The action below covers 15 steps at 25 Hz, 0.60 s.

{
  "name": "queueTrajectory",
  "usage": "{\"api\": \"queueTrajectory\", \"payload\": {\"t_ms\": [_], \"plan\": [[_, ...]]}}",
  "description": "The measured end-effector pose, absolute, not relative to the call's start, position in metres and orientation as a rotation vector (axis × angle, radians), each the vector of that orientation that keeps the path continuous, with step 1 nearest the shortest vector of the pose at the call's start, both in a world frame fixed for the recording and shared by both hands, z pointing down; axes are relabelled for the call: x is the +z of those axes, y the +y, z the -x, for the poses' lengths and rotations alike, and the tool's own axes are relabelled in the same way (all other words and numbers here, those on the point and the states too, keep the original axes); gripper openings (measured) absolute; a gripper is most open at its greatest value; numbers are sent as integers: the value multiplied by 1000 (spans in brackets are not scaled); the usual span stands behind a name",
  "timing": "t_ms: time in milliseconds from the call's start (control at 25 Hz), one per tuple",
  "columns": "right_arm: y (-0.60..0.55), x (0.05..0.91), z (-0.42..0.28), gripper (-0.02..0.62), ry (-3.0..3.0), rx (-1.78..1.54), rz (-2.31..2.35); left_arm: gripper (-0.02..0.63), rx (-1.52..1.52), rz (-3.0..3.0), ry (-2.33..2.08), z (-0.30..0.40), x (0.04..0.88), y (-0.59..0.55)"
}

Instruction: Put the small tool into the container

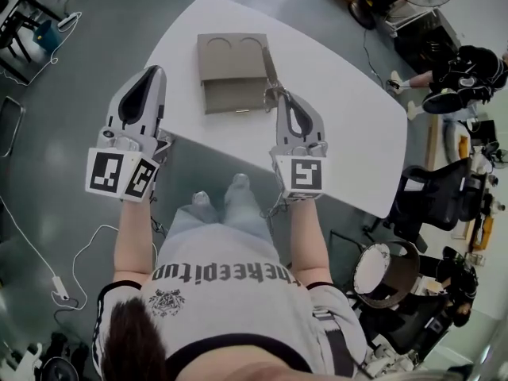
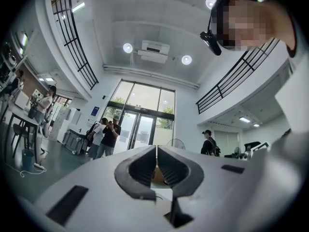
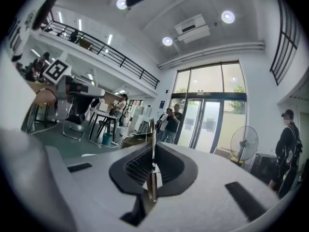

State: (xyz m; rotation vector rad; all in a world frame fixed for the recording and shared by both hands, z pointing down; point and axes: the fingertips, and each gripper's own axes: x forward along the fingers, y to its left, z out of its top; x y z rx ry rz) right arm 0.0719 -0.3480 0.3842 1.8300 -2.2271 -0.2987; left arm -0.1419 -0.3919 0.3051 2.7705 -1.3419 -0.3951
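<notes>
Table (image 1: 349,125) is plain white and the floor (image 1: 71,133) is a dull grey-green. The container (image 1: 230,94) is a flat taupe, kinda cardboard-coloured. The left gripper (image 1: 151,71) and right gripper (image 1: 279,95) are both light grey, with black ribbed fingers (image 3: 135,166) and black-and-white square-pattern marker cubes (image 1: 121,175). The small tool (image 3: 152,182) looks shiny silver. The shirt (image 1: 238,308) is white with dark lettering.

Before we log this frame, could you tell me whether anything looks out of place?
Nothing stands out: the container sits flat on the table, and the right gripper holds the small tool between its fingers.
</notes>
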Motion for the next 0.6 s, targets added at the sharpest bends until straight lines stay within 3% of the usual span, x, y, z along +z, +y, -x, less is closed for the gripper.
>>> {"api": "queueTrajectory", "payload": {"t_ms": [600], "plan": [[-398,469,-70,3,-2147,-406,-1209,12,-377,-2670,-1496,117,320,-415]]}}
